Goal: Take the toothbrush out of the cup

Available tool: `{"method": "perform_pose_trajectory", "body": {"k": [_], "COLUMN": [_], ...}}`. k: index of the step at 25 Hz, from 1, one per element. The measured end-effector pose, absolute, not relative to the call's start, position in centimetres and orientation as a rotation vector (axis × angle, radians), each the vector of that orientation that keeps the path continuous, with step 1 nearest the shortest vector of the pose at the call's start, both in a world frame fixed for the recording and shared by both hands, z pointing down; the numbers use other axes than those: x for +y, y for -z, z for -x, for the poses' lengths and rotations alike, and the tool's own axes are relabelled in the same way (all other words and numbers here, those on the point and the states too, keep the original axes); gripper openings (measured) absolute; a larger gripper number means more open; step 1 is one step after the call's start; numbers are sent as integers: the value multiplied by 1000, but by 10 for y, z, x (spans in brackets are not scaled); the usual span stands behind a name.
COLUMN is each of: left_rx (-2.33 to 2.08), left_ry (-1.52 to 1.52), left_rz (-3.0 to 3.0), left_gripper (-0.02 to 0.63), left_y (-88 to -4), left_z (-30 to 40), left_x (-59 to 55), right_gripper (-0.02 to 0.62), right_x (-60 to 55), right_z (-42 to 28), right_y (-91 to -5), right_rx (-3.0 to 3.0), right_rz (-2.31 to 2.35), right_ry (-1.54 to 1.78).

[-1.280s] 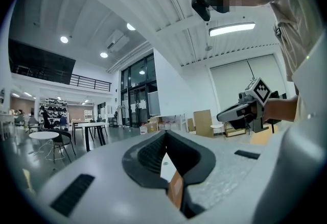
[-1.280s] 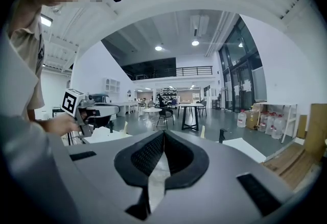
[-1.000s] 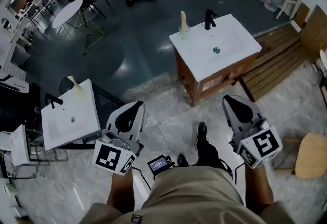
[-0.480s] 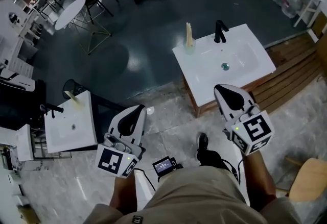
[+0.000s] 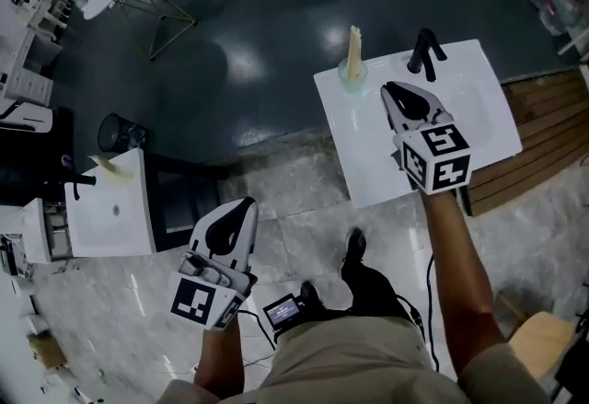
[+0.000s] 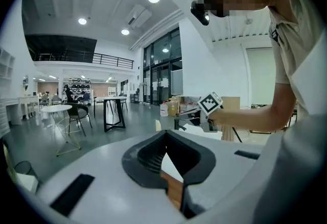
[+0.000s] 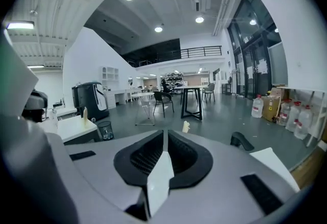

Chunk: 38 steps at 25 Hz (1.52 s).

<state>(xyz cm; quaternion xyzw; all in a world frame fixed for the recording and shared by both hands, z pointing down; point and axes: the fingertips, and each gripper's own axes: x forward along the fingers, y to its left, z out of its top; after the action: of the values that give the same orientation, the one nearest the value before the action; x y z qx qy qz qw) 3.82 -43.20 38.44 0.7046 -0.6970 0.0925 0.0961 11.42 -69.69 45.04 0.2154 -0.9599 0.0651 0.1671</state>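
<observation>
White-shelled left gripper (image 5: pixel 241 206) and right gripper (image 5: pixel 390 91), both closed on nothing; cream toothbrush (image 5: pixel 354 43) standing in its cup (image 5: pixel 350 75).
From left: a small washbasin (image 5: pixel 115 209) stood on the pale tiled floor (image 5: pixel 294 209), with a black waste bin (image 5: pixel 120 131) just beyond it. The left gripper was held over the floor, well apart from both basins, its jaws pressed together with nothing between them. Further right, the toothbrush stood upright in the translucent cup, which sat at the upper left corner of the larger washbasin (image 5: pixel 368 163) as the head view showed it. The right gripper was above that basin, near the cup and to its right but apart from it, its jaws likewise together and empty. The black faucet (image 5: pixel 425 52) rose just past its tip, and wooden decking (image 5: pixel 543 144) lay at far right.
</observation>
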Motion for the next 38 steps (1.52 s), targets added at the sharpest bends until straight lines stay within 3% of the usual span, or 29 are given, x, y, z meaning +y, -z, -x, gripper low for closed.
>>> {"method": "perform_pose_trajectory", "body": {"k": [3, 5, 12, 21, 26, 38], "left_rx": [-2066, -2065, -2054, -2034, -2039, -2076], "left_ry": [-277, -281, -304, -321, -327, -316], "left_rz": [-2011, -1972, -1859, -1826, -1827, -1845], "left_gripper": [6, 6, 6, 6, 6, 6], "left_y": [-409, -426, -472, -499, -501, -477], "left_z": [-26, -17, 3, 10, 12, 17], "left_x": [-430, -428, -422, -418, -418, -406], "right_gripper": [24, 83, 110, 107, 41, 20], "right_x": [-732, -752, -794, -808, -807, -794], "right_z": [-84, -64, -19, 2, 2, -3], "right_y": [-490, -520, -593, -624, -627, -574], "right_rx": [-2682, -2644, -2565, -2519, -2516, -2612], "right_rz": [-614, -615, -595, -575, -562, -636], "right_ry": [-223, -247, -297, -267, -236, -116]}}
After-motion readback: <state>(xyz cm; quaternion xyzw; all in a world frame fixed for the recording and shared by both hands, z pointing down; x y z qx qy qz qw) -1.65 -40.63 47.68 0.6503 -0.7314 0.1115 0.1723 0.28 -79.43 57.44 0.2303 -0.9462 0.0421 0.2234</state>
